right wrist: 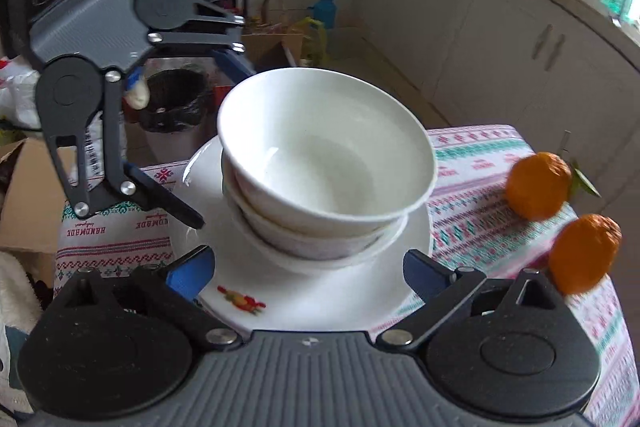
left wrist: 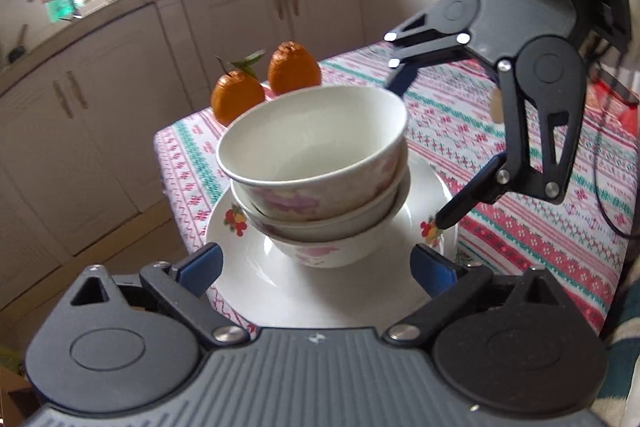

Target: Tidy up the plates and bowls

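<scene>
Kitchen with pale cabinets (left wrist: 224,23) along the walls. The surface carries a patterned tablecloth (left wrist: 500,163). On it rests a white plate (left wrist: 256,279), the landmark, with three nested bowls (left wrist: 316,163) stacked at its centre, the topmost tilted. Two oranges (left wrist: 272,79) lie on the cloth beyond the plate, apart from it. The left gripper (left wrist: 316,263) hovers at the plate's near rim, jaws released, grasping nothing. The right gripper (right wrist: 308,267) sits at the opposite rim, jaws likewise spread wide and empty.
</scene>
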### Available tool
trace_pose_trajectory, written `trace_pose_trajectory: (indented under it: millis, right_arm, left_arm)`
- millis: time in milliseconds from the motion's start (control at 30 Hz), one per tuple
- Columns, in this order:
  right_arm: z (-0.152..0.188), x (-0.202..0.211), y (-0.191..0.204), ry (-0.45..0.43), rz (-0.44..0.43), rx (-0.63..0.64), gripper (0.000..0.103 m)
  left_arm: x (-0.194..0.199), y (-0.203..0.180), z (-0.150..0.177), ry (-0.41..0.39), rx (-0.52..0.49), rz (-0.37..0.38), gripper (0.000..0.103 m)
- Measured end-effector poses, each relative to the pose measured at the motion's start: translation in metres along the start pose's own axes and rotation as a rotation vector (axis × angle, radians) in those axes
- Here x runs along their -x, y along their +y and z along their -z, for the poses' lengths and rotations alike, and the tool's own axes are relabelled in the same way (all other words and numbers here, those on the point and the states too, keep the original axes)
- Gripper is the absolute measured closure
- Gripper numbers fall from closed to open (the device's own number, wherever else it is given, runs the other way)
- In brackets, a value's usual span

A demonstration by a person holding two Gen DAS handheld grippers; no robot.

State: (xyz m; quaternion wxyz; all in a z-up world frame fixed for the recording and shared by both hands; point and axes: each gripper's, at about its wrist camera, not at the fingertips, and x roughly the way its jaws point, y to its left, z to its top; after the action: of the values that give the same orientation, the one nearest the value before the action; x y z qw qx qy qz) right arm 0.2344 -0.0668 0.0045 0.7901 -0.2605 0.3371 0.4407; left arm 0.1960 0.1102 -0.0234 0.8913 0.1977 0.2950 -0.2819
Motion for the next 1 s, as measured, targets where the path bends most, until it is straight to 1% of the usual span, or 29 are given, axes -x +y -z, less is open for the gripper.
trace_pose_trajectory:
  millis: [67,167,233,300,367,433,500,567,700,767,867,1000]
  right_arm:
    - [0.006,0.015,0.009,-0.005,0.071,-0.048,0.000]
    - [0.014,0.032,0.021,0.011,0.236,-0.179,0.000]
    - [0.021,0.044,0.028,0.015,0.336,-0.300,0.000]
    - [0.028,0.056,0.035,0.009,0.424,-0.397,0.000]
    - [0.039,0.071,0.045,-0.022,0.509,-0.469,0.000]
    - [0.047,0.089,0.058,-0.056,0.578,-0.530,0.000]
    - [0.052,0.103,0.066,-0.095,0.610,-0.598,0.000]
    - [0.058,0.116,0.075,-0.133,0.617,-0.642,0.000]
    - [0.063,0.130,0.094,-0.160,0.639,-0.668,0.000]
    - [0.065,0.132,0.099,-0.160,0.648,-0.663,0.000]
    - [0.066,0.135,0.108,-0.168,0.661,-0.659,0.000]
    - [0.068,0.140,0.113,-0.188,0.669,-0.669,0.000]
  left_arm:
    - [0.014,-0.012,0.001,-0.044,0.027,-0.070,0.001]
    - [0.031,-0.030,-0.002,-0.085,0.114,-0.174,0.001]
    - [0.043,-0.043,-0.004,-0.115,0.201,-0.236,0.001]
    - [0.056,-0.053,-0.006,-0.149,0.306,-0.274,0.001]
    - [0.065,-0.060,-0.009,-0.152,0.413,-0.307,0.001]
    - [0.075,-0.069,-0.012,-0.163,0.479,-0.342,0.001]
    - [0.082,-0.080,-0.015,-0.164,0.495,-0.379,0.001]
    - [0.090,-0.092,-0.018,-0.166,0.498,-0.408,0.001]
    - [0.099,-0.111,-0.019,-0.155,0.476,-0.464,0.001]
    - [0.102,-0.119,-0.019,-0.164,0.454,-0.467,0.001]
    - [0.108,-0.126,-0.018,-0.169,0.468,-0.455,0.001]
    - [0.112,-0.128,-0.018,-0.177,0.479,-0.465,0.001]
